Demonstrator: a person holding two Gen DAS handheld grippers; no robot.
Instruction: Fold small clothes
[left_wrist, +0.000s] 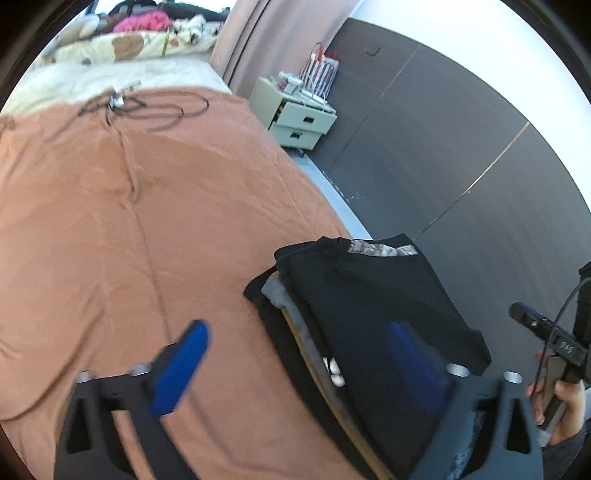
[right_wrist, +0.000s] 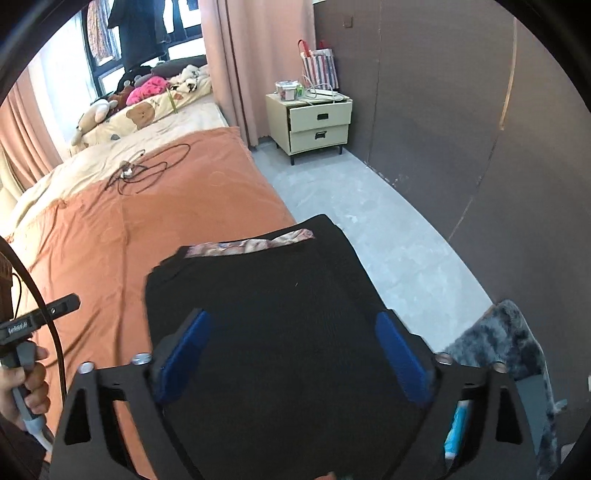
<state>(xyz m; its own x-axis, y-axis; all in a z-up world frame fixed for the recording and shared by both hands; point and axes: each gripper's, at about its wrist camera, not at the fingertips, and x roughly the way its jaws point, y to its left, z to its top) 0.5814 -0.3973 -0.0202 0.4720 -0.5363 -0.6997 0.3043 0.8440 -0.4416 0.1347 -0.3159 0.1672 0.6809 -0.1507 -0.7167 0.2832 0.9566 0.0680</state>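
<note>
1. Two grippers hang over an orange bedspread (left_wrist: 110, 229), each with blue-padded jaws spread wide and nothing between the pads.
2. Left gripper (left_wrist: 295, 363), lower centre of its own view: one finger over the bedspread, the other over a black folded garment (left_wrist: 373, 295).
3. Right gripper (right_wrist: 291, 349), lower centre of its view, frames the same black garment (right_wrist: 266, 295), clear of its fabric.
4. That garment tops a stack of folded clothes (left_wrist: 291, 314) at the bed's right edge, a patterned strip showing along its far side.
5. A hand (right_wrist: 26, 387) at lower left of the right view grips the other tool; white lettering on it is too blurred to read.
6. Upper right centre: a cream nightstand (right_wrist: 317, 125), a striped bag (right_wrist: 319, 66) on it.
</note>
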